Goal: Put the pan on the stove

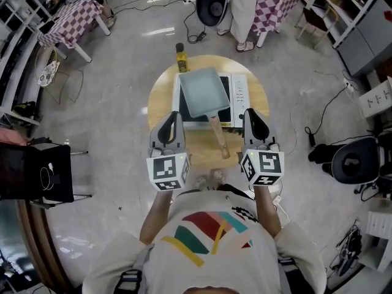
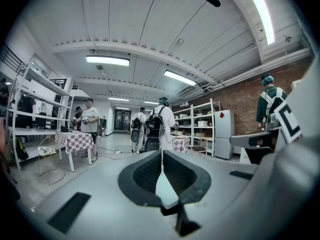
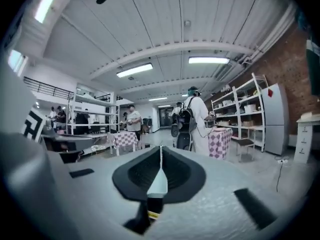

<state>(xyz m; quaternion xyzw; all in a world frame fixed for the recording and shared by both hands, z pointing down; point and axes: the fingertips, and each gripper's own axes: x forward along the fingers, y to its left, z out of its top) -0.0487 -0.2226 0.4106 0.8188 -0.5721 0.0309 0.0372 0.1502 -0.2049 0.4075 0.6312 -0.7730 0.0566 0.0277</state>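
Observation:
A grey rectangular pan [image 1: 204,90] with a wooden handle [image 1: 218,137] rests on a white tabletop stove [image 1: 239,94], which stands on a round wooden table [image 1: 160,97]. The handle points toward me, between the two grippers. My left gripper [image 1: 171,118] is held at the table's near left edge, apart from the pan, and my right gripper [image 1: 251,116] at the near right edge. In the left gripper view the left gripper [image 2: 161,156] has its jaws together with nothing between them. The right gripper [image 3: 160,154] in the right gripper view looks the same, shut and holding nothing.
A yellow bottle with a dark cap [image 1: 181,58] stands at the table's far edge behind the stove. Checkered tables [image 1: 70,20] and shelving ring the room. A black round device [image 1: 353,159] and cables lie on the floor at right. People stand by the far tables.

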